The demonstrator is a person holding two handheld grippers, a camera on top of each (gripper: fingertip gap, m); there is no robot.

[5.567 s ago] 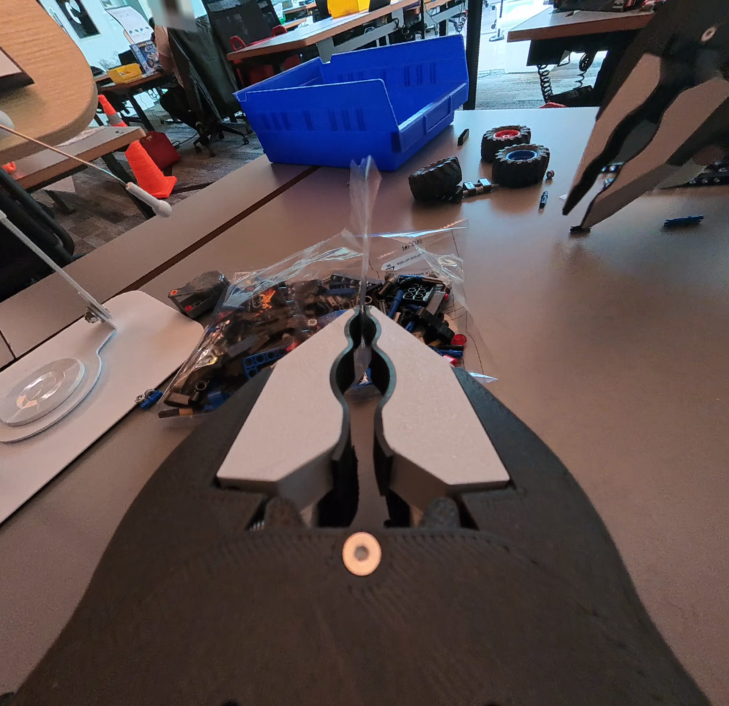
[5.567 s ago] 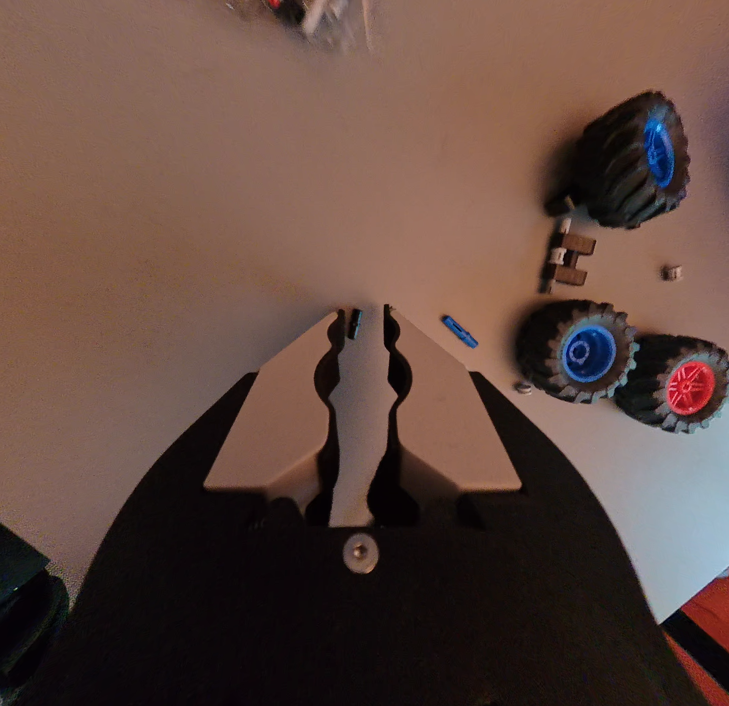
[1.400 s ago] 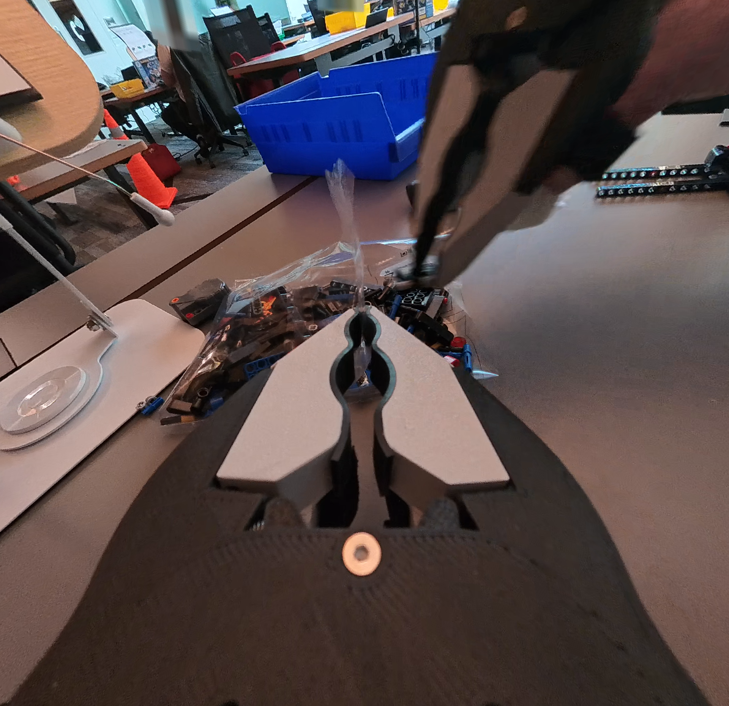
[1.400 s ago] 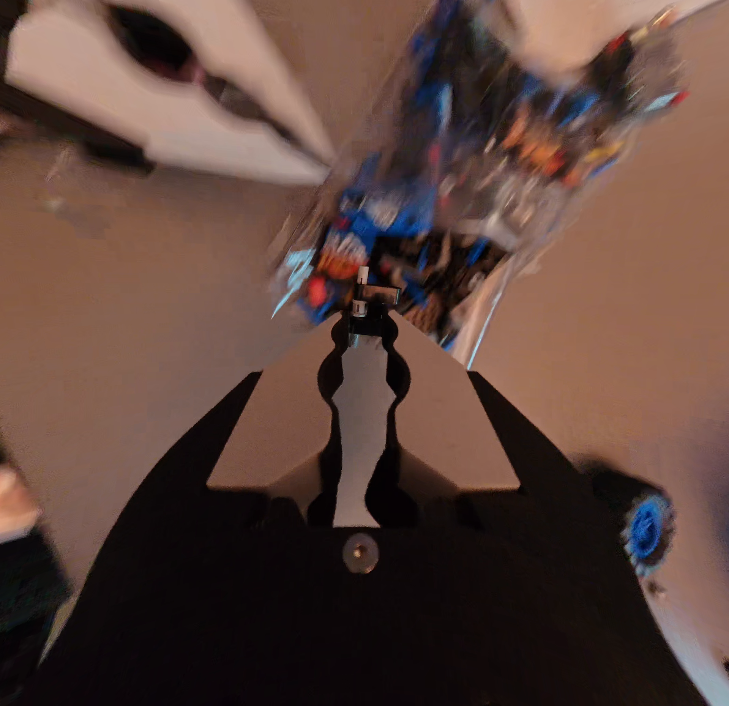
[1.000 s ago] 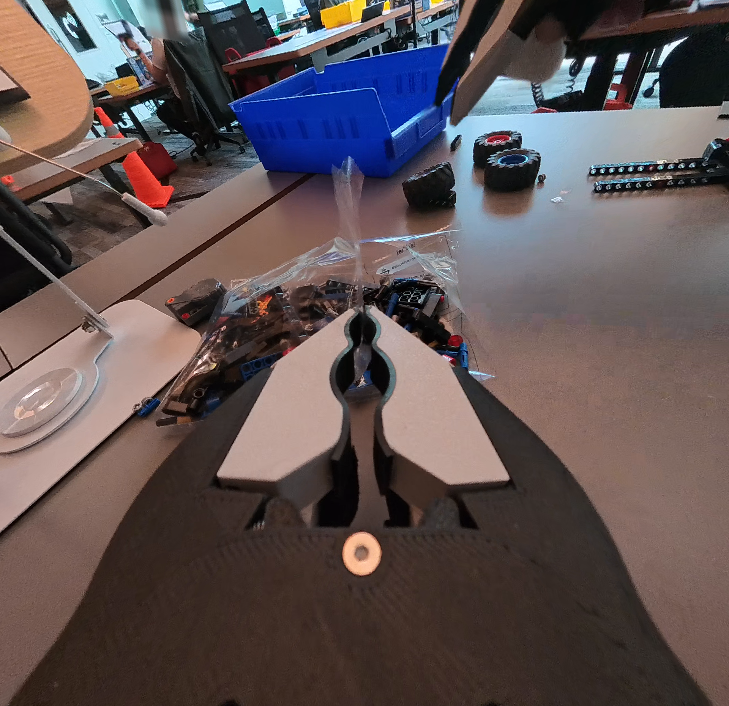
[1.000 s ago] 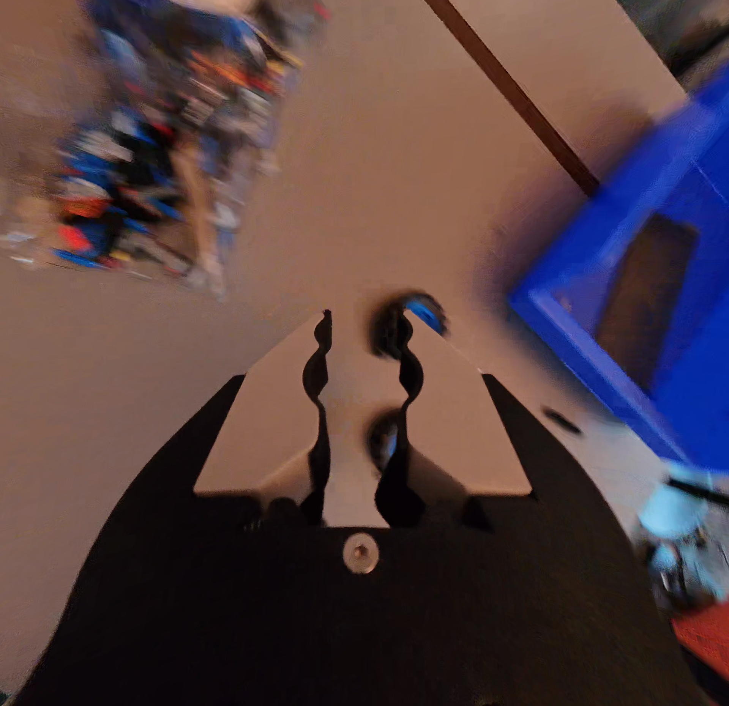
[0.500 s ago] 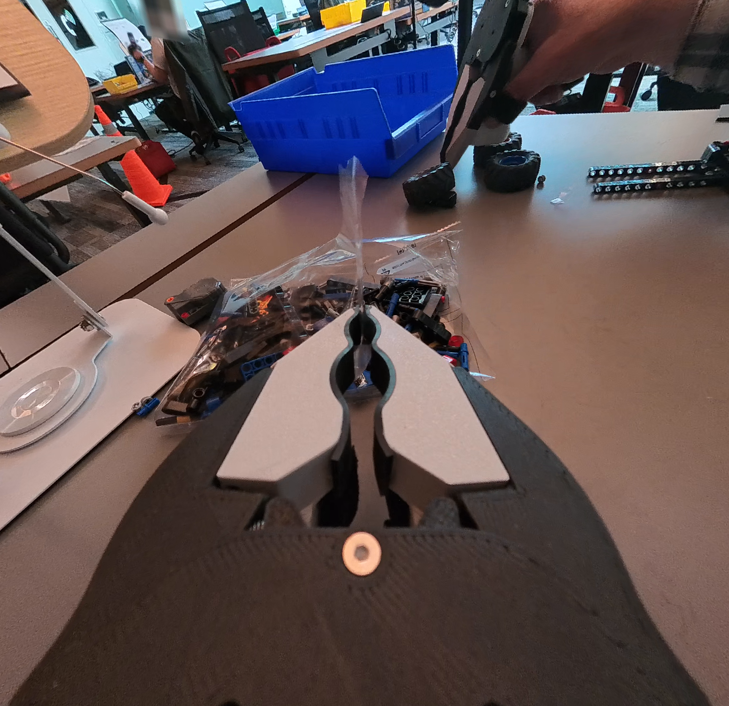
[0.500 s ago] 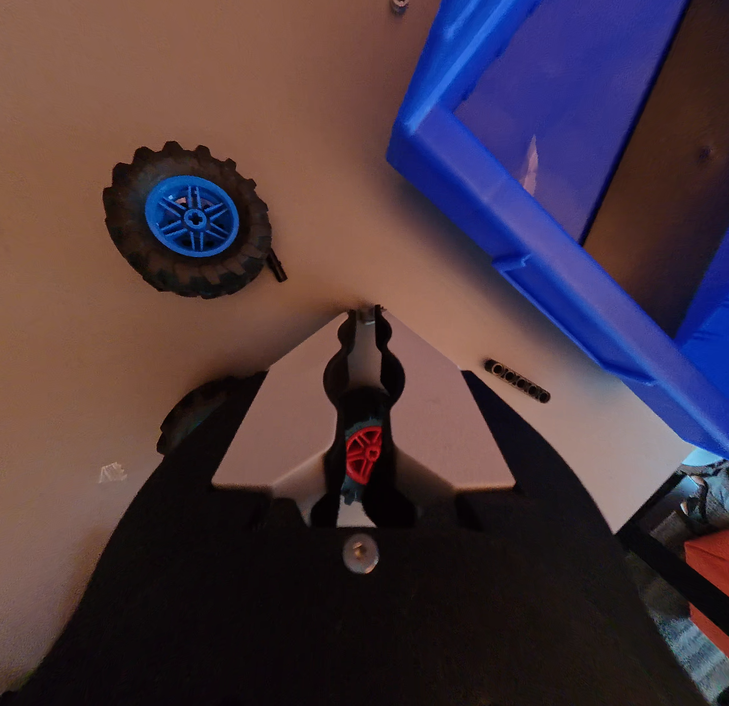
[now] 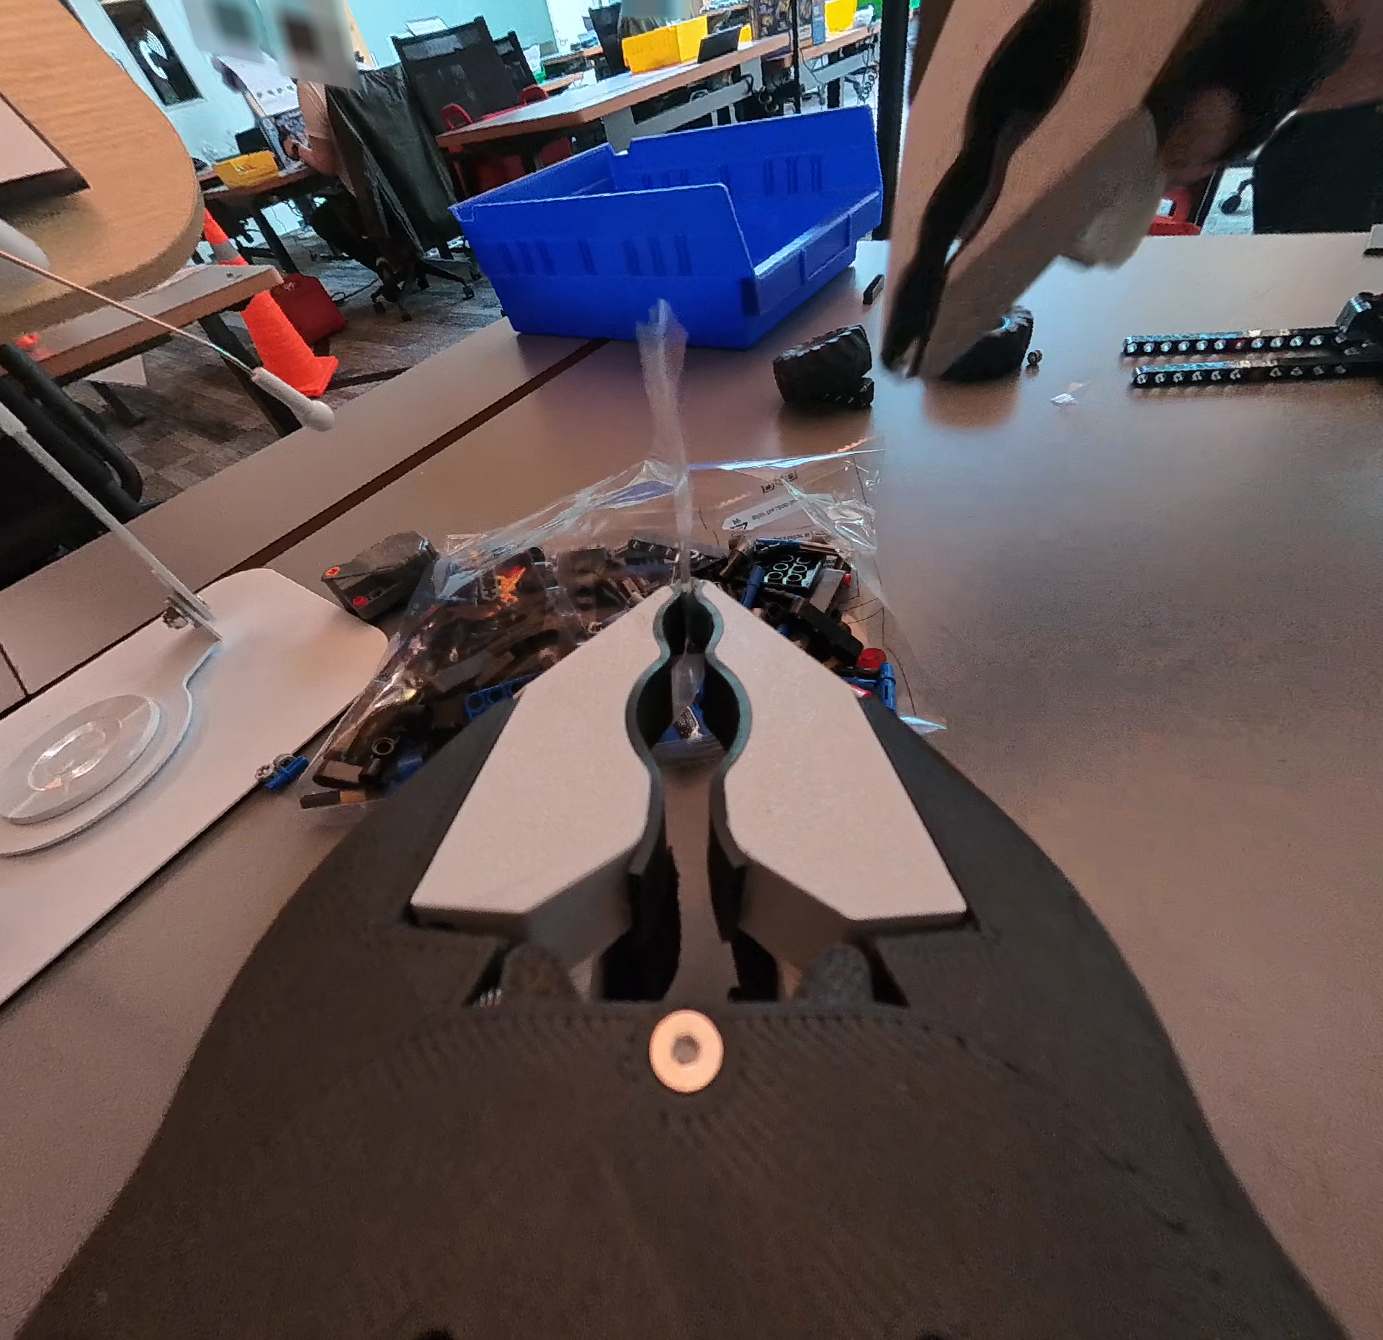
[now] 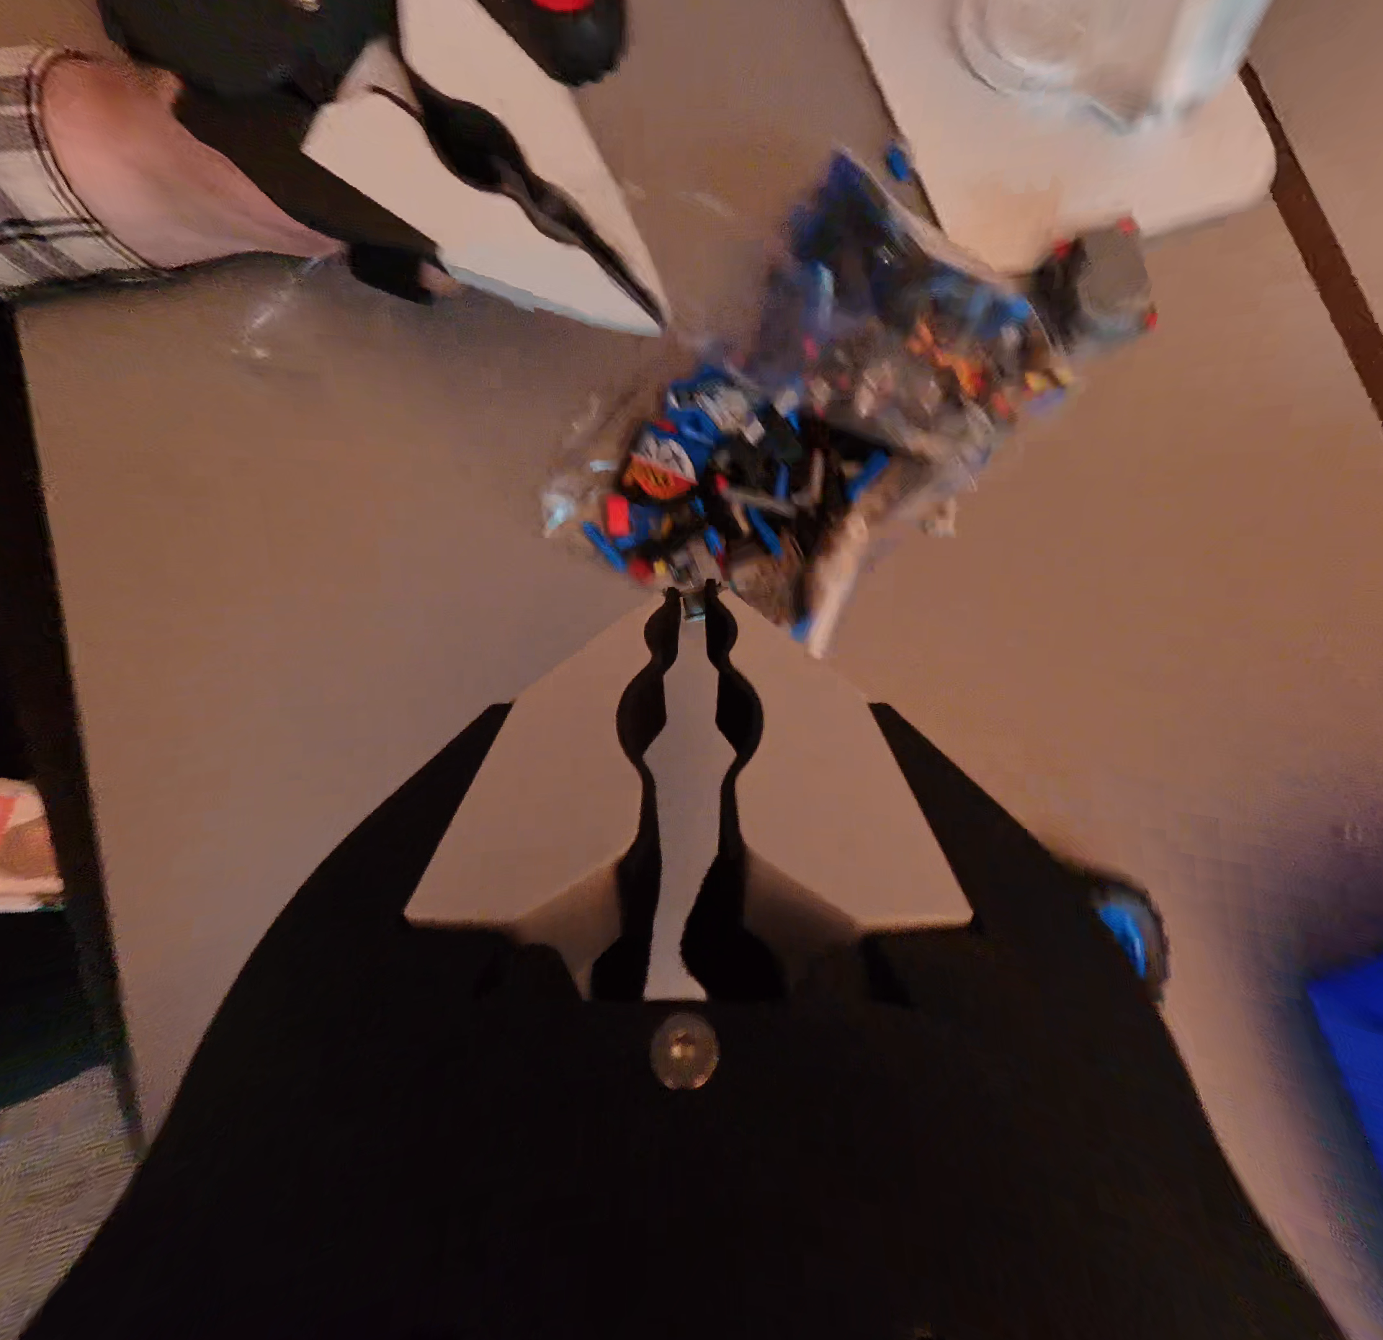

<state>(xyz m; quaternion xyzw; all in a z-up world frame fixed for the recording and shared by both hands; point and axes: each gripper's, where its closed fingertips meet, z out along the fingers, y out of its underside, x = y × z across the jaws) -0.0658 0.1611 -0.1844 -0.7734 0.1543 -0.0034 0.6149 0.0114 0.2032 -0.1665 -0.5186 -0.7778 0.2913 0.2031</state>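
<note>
In your left wrist view, your left gripper is pinched on the clear bag of bricks, lifting its film so the mouth stays up, exactly as before.

In your right wrist view (blurred), your right gripper stands narrow, apparently clamping a small grey piece over the bag; half a second ago it hung beside the blue bin.
</note>
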